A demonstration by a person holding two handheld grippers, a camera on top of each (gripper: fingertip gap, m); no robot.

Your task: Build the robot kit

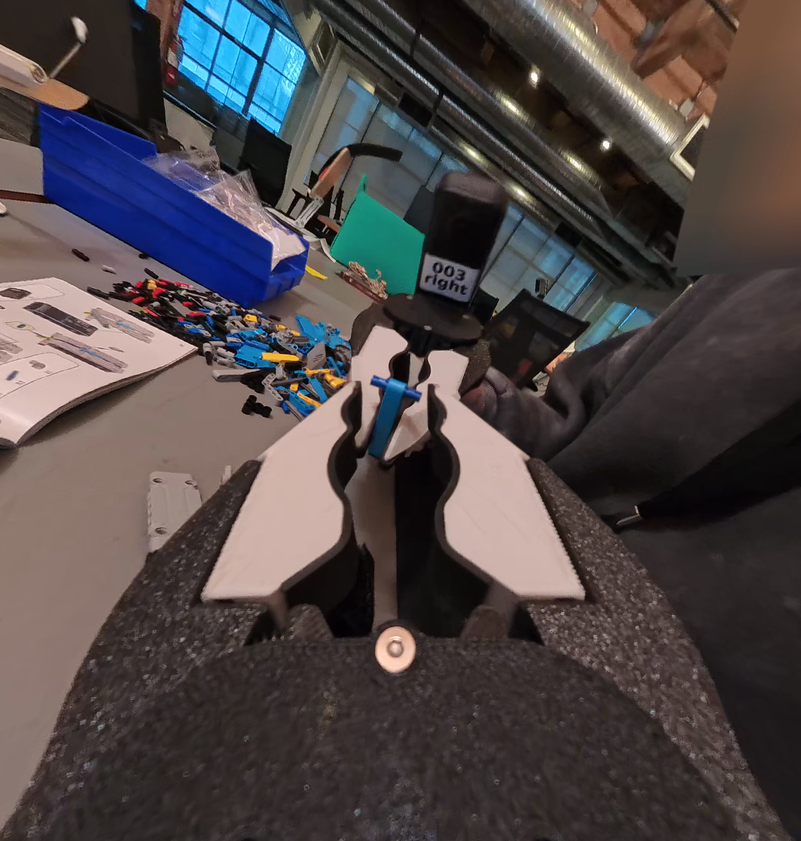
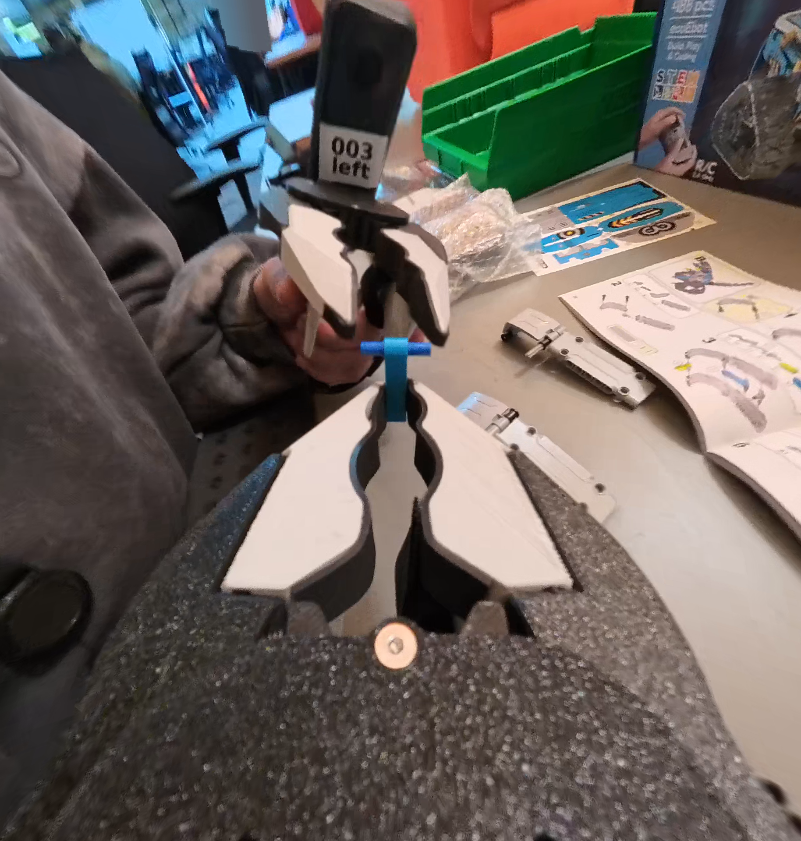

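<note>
My right gripper (image 2: 395, 396) is shut on the lower end of a blue beam (image 2: 395, 387), which stands up out of its fingertips. A blue pin (image 2: 417, 348) crosses the beam's top end. My left gripper (image 2: 392, 332) faces it from the far side, open, with its tips just above and on either side of the pin. In the left wrist view the blue beam (image 1: 387, 418) stands between the open tips of my left gripper (image 1: 393, 391). The right gripper (image 1: 382, 455) holds it from beyond. Both are held in the air above the grey table (image 2: 662, 523).
A pile of small parts (image 1: 262, 336), a blue bin (image 1: 162, 205) and an open booklet (image 1: 62, 346) lie to the left. A green bin (image 2: 540, 118), a kit box (image 2: 731, 86), a sticker sheet (image 2: 617, 223), a plastic bag (image 2: 476, 227) and two grey assemblies (image 2: 581, 359) (image 2: 540, 455) lie on the table. A person's grey sleeve (image 2: 71, 273) is close by. My left and right fingertips are right by each other.
</note>
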